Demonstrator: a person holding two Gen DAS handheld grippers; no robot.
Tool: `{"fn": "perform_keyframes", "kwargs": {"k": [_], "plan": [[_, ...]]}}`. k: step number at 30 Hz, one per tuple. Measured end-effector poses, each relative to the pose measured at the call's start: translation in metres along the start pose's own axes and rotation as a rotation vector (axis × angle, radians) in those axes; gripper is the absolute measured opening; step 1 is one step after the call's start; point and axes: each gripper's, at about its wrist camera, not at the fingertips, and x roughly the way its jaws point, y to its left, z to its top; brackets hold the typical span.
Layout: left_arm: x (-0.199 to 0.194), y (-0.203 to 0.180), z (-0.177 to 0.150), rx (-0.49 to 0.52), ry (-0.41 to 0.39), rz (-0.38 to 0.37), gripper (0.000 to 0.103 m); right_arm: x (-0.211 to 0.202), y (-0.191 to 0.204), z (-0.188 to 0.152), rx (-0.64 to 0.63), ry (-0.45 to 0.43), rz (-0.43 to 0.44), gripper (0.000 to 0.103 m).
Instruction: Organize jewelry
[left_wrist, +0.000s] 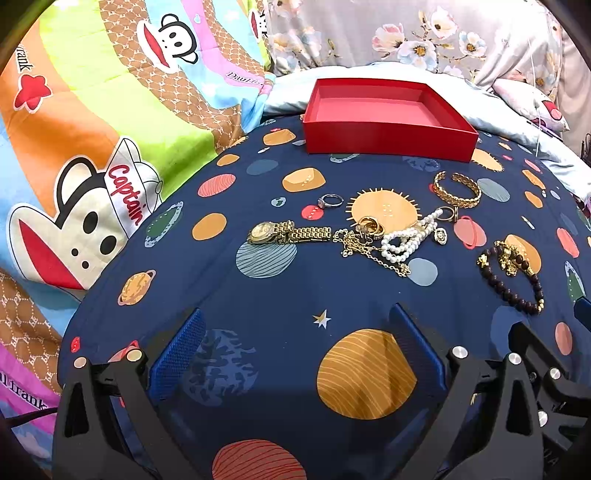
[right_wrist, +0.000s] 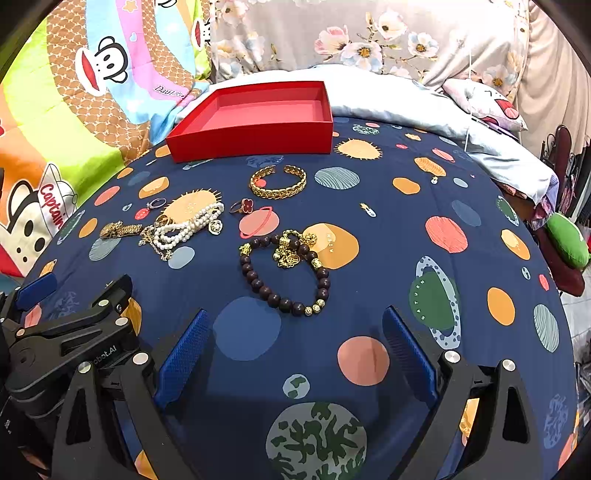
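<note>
- Jewelry is all lying loose on the navy planet-print bedspread (right_wrist: 369, 302), and the red box (right_wrist: 255, 122) at the far edge has nothing in it, so sorting looks like it hasn't started.
- Both tools are spread wide and holding nothing: left gripper (left_wrist: 295, 354) hangs short of the gold watch (left_wrist: 284, 232), right gripper (right_wrist: 295, 354) sits just short of the dark bead bracelet (right_wrist: 284, 273).
- Easiest first grab, I'd guess, is that bead bracelet. It's closest to the right gripper and lies apart from the rest.
- Go for the plain run of beads on the near side, not the gold charms bunched at the far side. Charms will probably slip or swing.
- Come down low enough that one finger gets under the strand, or you just pinch fabric.
- Gold cuff bangle (right_wrist: 279, 182) near the box is rigid and sits alone, so it should be simple too.
- Tricky bit is the pile: pearl strand (right_wrist: 188, 227), thin gold chain (left_wrist: 373, 254) and some rings overlap there. Pulling one may drag the others, so lift slowly.
- Silver ring (left_wrist: 330, 201) and the red-flower ring (right_wrist: 243, 206) are tiny. Pinch across the band.
</note>
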Motion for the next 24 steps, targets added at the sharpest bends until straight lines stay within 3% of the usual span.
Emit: {"fn": "perform_keyframes", "kwargs": {"k": [24], "plan": [[0.0033, 0.0019, -0.0004, -0.024, 0.019, -0.034, 0.096, 0.0036, 0.0006, 0.0004, -0.004, 0.009, -0.003, 0.093]]}}
